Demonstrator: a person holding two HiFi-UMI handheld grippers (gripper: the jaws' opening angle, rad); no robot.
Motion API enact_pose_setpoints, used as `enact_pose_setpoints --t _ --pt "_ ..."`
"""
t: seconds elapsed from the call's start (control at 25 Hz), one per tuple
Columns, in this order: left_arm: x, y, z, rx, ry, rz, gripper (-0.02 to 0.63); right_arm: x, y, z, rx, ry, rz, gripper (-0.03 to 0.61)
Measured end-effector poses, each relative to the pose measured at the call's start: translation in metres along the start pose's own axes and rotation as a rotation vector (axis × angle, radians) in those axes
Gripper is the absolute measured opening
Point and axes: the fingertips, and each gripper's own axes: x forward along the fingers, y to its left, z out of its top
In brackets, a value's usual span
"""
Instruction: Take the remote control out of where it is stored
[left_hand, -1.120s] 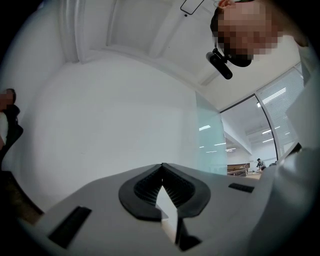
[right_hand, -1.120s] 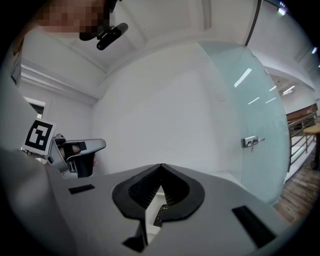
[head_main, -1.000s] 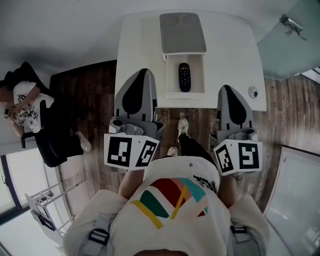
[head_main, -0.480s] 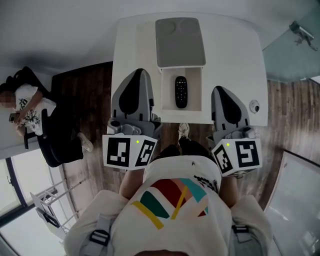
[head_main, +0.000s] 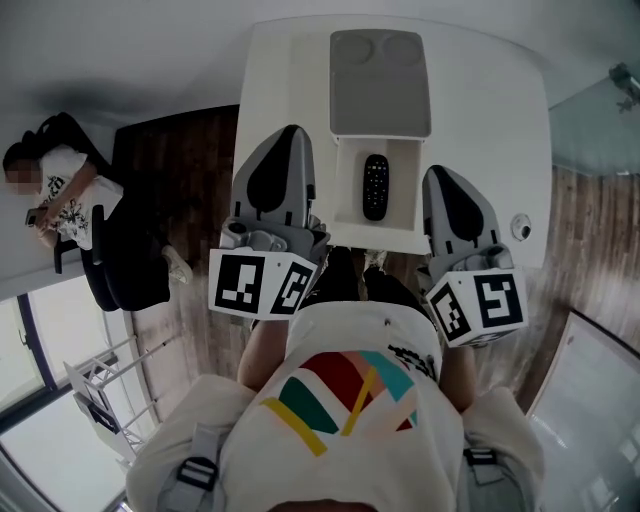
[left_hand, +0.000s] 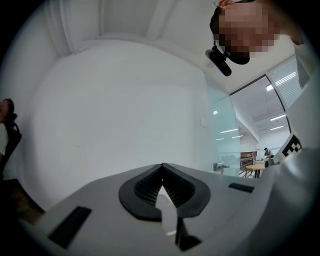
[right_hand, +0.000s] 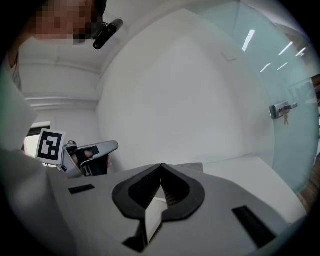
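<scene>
**Grippers.** The left gripper (left_hand: 161, 167) has its jaws fully together; the ribbed pads meet at the tip and nothing sits between them. The right gripper (right_hand: 161, 167) is in the same state: jaws closed on each other and empty. Each gripper carries a marker cube, the left cube (head_main: 262, 285) and the right cube (head_main: 477, 308), at the end nearest the person's torso.

**Position relative to the storage box.** In the head view, the storage box (head_main: 402, 195) is a white open compartment near the front edge of a white table (head_main: 480, 120).
- The left gripper is just to the left of the box, over the table's front left edge, tips pointing away from the person.
- The right gripper is just to the right of the box, also tips away, its tip level with the middle of the compartment.
- Neither gripper touches the box.

**Task object.** The remote control (head_main: 375, 187), black, lies flat inside the box, lengthwise, roughly centred between the side walls.

**Surroundings.**
- A grey lid (head_main: 380, 82) lies directly beyond the box, touching its far edge.
- Dark wooden floor (head_main: 180, 180) is left of the table.
- A second person (head_main: 60, 195) sits well to the left of the box.
- A glass partition (right_hand: 287, 60) with a door lock (right_hand: 279, 110) stands to the right.
</scene>
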Motion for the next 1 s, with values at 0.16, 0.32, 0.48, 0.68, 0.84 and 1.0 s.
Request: enact_pose_setpoints --t 0.16,0.32,0.48,0.68,0.84,1.0 --pt "0.017 0.006 0.001 0.007 -0.008 -0.031 0.008 0.019 0.008 -0.003 -0.003 0.034 0.025 0.008" --pt "0.036 0.015 -0.010 0.011 0.024 -0.051 0.008 0.032 0.014 0.002 -0.002 0.045 0.009 0.008" --pt "0.050 0.029 -0.014 0.014 0.040 -0.069 0.008 0.049 0.014 0.010 0.000 0.012 -0.018 0.011" --pt "0.064 0.053 -0.014 0.003 0.042 -0.082 0.008 0.074 0.020 0.005 0.026 -0.004 -0.024 0.176" --pt "0.068 0.057 -0.031 0.070 0.063 -0.144 0.008 0.090 0.014 -0.016 0.001 0.056 -0.110 0.424" --pt "0.066 0.059 -0.057 0.149 0.036 -0.149 0.008 0.098 0.004 -0.066 0.108 0.218 -0.165 0.434"
